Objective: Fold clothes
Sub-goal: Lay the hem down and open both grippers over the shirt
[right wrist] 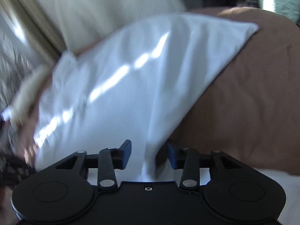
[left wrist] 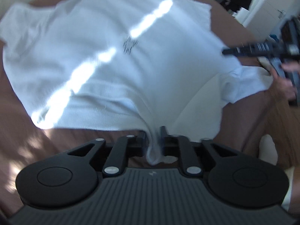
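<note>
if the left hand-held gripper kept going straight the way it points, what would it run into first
The white shirt. The left hand-held gripper is already shut on a bunched edge of it, and the shirt's body spreads straight ahead over the brown bed cover. Depth is blurred, so how soon is unclear.

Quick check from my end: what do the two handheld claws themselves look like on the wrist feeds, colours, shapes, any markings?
Both are matte black. The left claw has two round discs, a ribbed grey-black centre plate with a small pale logo, crossed link bars on silver rivets and dark fingers. The right claw has the same discs, bars and rivets, but a smooth plate with one screw, and blue pads. No cables show.
</note>
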### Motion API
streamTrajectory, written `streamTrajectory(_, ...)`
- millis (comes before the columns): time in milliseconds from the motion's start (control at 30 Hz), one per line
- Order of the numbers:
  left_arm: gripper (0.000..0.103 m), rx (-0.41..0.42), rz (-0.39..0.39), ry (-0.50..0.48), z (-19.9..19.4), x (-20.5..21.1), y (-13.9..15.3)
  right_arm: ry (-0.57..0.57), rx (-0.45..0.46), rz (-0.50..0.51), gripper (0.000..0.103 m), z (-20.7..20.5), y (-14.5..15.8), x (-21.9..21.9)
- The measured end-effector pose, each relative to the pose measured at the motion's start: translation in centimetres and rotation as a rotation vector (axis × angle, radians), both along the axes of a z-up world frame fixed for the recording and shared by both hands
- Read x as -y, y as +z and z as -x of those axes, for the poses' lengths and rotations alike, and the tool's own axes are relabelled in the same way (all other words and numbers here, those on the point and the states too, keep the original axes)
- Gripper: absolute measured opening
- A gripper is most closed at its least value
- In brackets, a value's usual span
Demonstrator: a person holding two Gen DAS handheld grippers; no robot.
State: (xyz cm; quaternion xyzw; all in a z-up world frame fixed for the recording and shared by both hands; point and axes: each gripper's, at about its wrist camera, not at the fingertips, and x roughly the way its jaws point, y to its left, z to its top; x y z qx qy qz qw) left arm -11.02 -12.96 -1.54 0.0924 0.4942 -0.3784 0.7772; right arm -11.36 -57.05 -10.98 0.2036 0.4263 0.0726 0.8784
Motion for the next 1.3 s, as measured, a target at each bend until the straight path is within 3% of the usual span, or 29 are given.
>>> streamTrajectory(33,0.052,0.035,0.023,0.013,0.3,-0.2,1.3,-0.036,0.027,-0.043,0.049,-0.2,0.4,1.0)
streamTrajectory(67,0.059,0.07,0.047,0.025,0.5,-0.4,2.6,-0.081,0.05,-0.099,0.05,-0.4,0.8,2.6)
streamTrajectory(167,0.064,0.134,0.105,0.048,-0.3,0.7,4.5,-0.236,0.084,-0.3,0.051,-2.2,1.9,7.4)
streamTrajectory(233,0.065,0.164,0.141,0.059,-1.4,2.0,5.1,-0.305,0.074,-0.344,0.055,-4.1,2.4,9.9)
streamTrajectory(333,0.068,0.213,0.141,0.041,-2.9,4.2,3.5,-0.335,0.029,-0.155,0.056,-8.3,2.1,11.3)
streamTrajectory(400,0.071,0.185,0.124,-0.017,-3.5,6.0,0.0,-0.384,0.004,-0.037,0.056,-10.9,1.4,12.2)
streamTrajectory(500,0.068,0.058,0.05,-0.001,-4.8,7.4,-4.2,-0.424,0.011,-0.086,0.058,-14.1,-0.6,13.9)
streamTrajectory(633,0.069,0.0,0.08,0.007,-6.1,8.1,-4.9,-0.492,0.023,-0.044,0.061,-18.5,-3.2,15.4)
streamTrajectory(667,0.069,-0.005,0.084,0.007,-6.5,8.4,-5.0,-0.482,0.046,-0.011,0.054,-19.4,-3.0,15.3)
streamTrajectory(700,0.069,-0.006,0.088,0.007,-6.9,8.5,-5.3,-0.473,0.07,0.022,0.007,-20.2,-2.9,15.2)
streamTrajectory(733,0.069,-0.006,0.091,0.007,-7.0,8.4,-5.4,-0.463,0.095,0.057,0.006,-21.1,-2.8,15.1)
streamTrajectory(800,0.07,0.007,0.096,-0.004,-6.9,8.3,-5.8,-0.424,0.25,0.258,0.005,-20.9,0.3,14.1)
streamTrajectory(867,0.07,0.03,0.101,-0.02,-6.5,8.2,-6.0,-0.431,0.298,0.346,0.004,-20.9,2.6,14.9)
streamTrajectory(933,0.07,0.05,0.084,-0.028,-6.1,8.3,-5.9,-0.38,0.181,0.319,0.005,-22.5,2.8,17.0)
streamTrajectory(1000,0.07,0.049,0.061,-0.013,-5.9,8.6,-5.3,-0.302,0.072,0.473,0.012,-23.7,2.9,16.5)
streamTrajectory(1067,0.068,0.037,0.057,0.015,-5.9,8.8,-4.6,-0.295,0.055,0.664,0.018,-23.3,3.6,15.1)
streamTrajectory(1100,0.068,0.037,0.061,0.029,-5.7,8.8,-4.1,-0.319,0.069,0.644,0.023,-22.0,4.5,14.9)
streamTrajectory(1233,0.068,0.09,0.089,0.038,-4.1,8.7,-1.0,-0.263,0.167,0.001,0.023,-11.9,7.1,14.8)
streamTrajectory(1300,0.068,0.134,0.098,0.008,-2.5,9.2,0.5,-0.236,0.18,-0.136,0.036,-6.2,6.7,13.4)
